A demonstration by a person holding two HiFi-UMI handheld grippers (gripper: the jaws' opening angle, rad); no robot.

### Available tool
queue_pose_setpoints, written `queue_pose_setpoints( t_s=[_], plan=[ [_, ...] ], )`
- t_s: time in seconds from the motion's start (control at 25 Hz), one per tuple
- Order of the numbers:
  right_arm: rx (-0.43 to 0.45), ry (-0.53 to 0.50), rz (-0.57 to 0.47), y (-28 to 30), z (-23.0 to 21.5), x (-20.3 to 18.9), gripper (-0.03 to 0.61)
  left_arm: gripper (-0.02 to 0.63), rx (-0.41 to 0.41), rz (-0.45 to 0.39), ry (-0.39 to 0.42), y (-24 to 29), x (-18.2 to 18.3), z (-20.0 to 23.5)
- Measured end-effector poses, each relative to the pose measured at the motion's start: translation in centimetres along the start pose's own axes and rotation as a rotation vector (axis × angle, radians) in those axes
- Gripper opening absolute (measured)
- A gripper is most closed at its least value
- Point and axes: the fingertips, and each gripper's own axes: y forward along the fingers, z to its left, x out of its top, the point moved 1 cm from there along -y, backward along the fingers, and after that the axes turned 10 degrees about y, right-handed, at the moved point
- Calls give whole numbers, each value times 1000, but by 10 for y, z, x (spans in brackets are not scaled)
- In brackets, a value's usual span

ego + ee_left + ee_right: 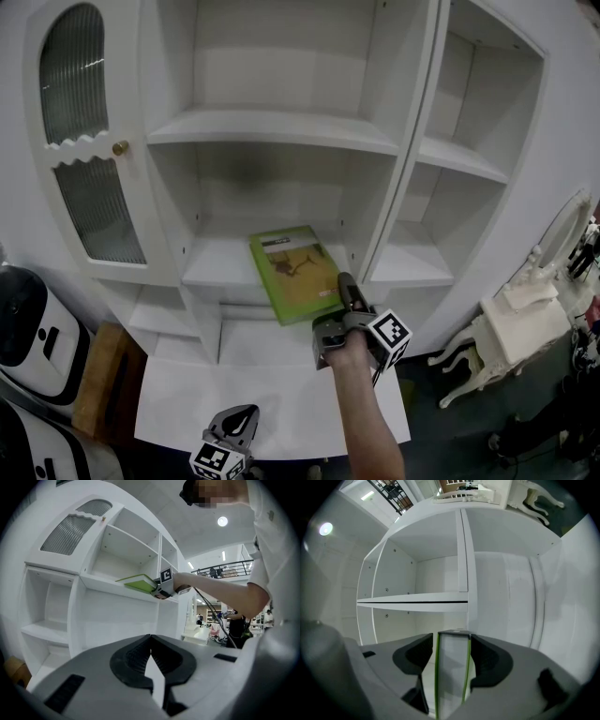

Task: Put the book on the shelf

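Observation:
A green book (295, 272) lies flat on the middle shelf (220, 262) of a white cabinet, its near end overhanging the shelf edge. My right gripper (345, 286) is at the book's near right corner. In the right gripper view the book's page edge (452, 667) stands between the jaws of the right gripper (451, 644), which are spread wide and open, not pressing on it. My left gripper (246, 412) hangs low over the white ledge, shut and empty, its tips meeting (150, 637). From there the book (138, 581) and the right gripper (161, 592) show up at the shelf.
A cabinet door with ribbed glass (94, 141) and a brass knob (120, 148) stands at the left. A vertical divider (394, 187) separates the shelves to the right. A white ledge (187, 394) juts out below. A white ornate table (511, 328) stands right; a cardboard box (98, 375) sits lower left.

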Motion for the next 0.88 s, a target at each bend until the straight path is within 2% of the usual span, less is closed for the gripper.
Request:
queue_pose_setpoints(
  t_s=[0.36,0.52,0.88],
  plan=[
    [-3,-5,11,-10,-7,3,259,9,3,4,1,1,-1,-1],
    [22,9,31,-19,-9,3,262,9,3,6,1,1,-2,-2],
    [54,94,46,-45,-16,4,262,9,-5,5,7,4,-1,-6]
  ],
)
